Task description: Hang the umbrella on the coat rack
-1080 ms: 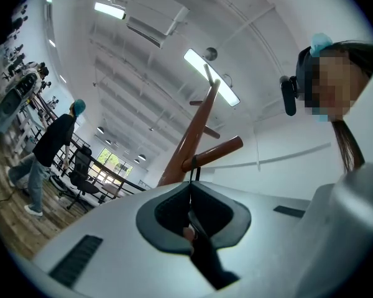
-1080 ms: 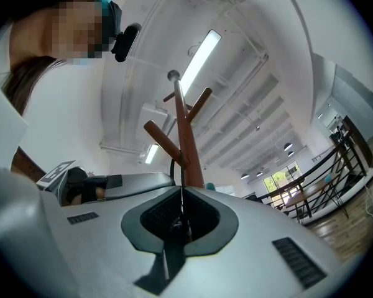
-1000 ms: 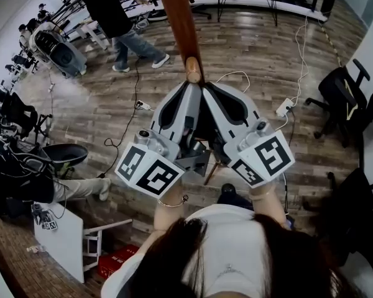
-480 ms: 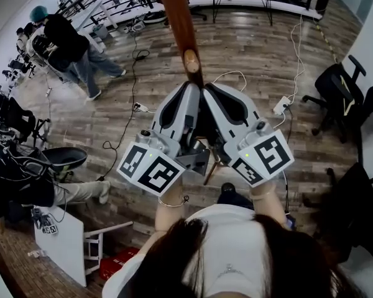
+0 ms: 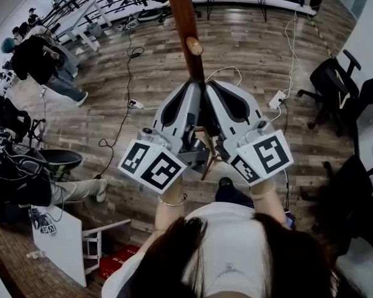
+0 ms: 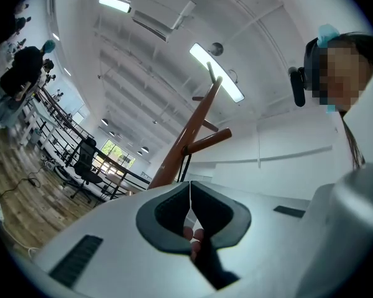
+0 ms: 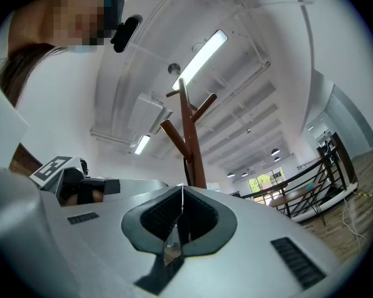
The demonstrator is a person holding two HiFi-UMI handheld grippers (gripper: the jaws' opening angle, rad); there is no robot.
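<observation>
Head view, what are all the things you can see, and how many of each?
Brown wooden coat rack: one, brown, top centre, just beyond the jaws.
Wooden plank floor: one, grey-brown, everywhere below.
Black office chairs: at least two, black, right edge and left edge.
White power strips: two, white, on the floor either side of the rack.
Person in a dark top: one, far left.
White table: one, white, lower left.
Red box: one, red, beside that table.
Left gripper: one, grey, centre, jaws together.
Right gripper: one, grey, beside it, jaws together.

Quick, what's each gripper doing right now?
Left gripper: closed on a dark strip; what it belongs to cannot be told.
Right gripper: closed on a dark strip too.
</observation>
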